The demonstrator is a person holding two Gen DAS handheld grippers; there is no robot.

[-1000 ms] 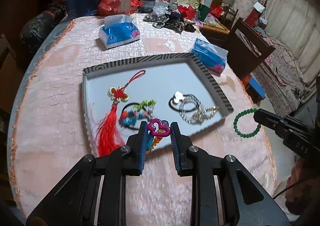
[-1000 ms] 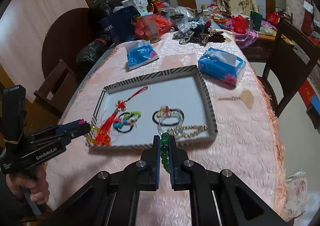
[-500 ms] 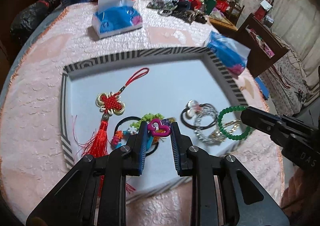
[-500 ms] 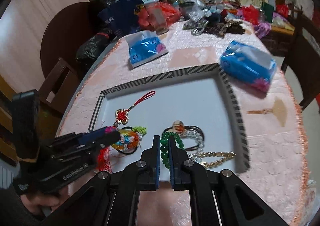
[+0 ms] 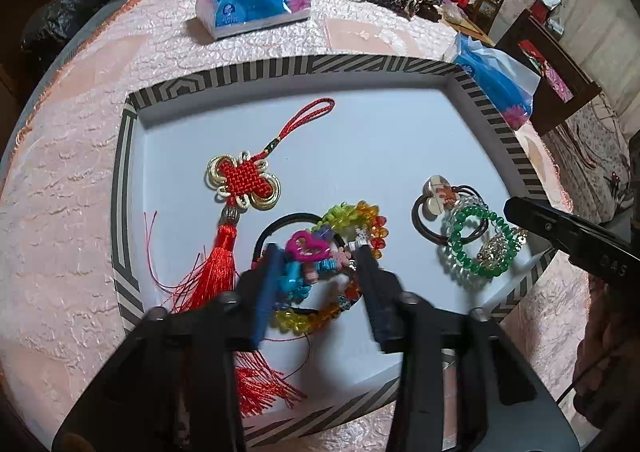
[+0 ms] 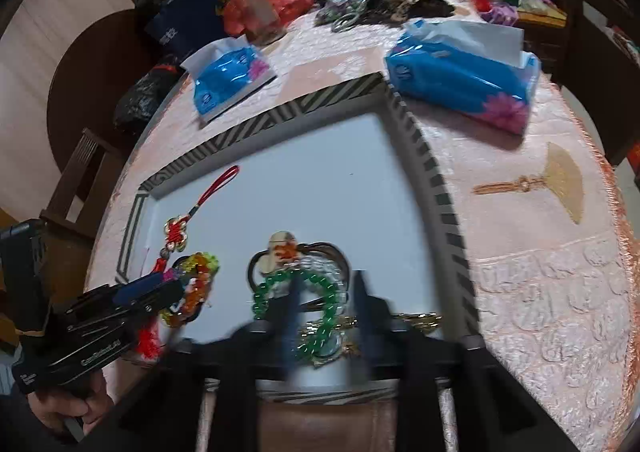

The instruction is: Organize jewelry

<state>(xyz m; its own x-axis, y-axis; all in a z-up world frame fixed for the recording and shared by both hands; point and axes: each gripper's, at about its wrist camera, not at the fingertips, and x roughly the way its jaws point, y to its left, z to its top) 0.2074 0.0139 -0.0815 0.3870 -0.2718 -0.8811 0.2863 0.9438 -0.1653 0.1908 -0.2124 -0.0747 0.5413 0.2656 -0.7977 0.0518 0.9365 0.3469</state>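
A white tray with a striped rim (image 5: 280, 69) (image 6: 304, 107) lies on the pink tablecloth. My left gripper (image 5: 318, 252) is open over the tray; the multicoloured bead bracelet with a pink heart (image 5: 308, 248) lies between its fingers on a black hair tie. My right gripper (image 6: 326, 288) is open; the green bead bracelet (image 6: 320, 304) (image 5: 476, 244) lies under it on a clear bracelet, a hair tie and a gold chain. A red Chinese knot tassel (image 5: 244, 179) lies at the tray's left.
Two blue tissue packs (image 5: 252, 3) (image 6: 460, 75) lie beyond the tray. A small tan fan charm (image 6: 560, 179) lies on the cloth to the right. Bags, jewelry and clutter (image 6: 360, 7) fill the table's far end. Chairs stand around the table.
Both grippers moved forward over the tray and opened. The multicoloured bracelet left the left gripper and the green bracelet left the right gripper; both now lie in the tray.
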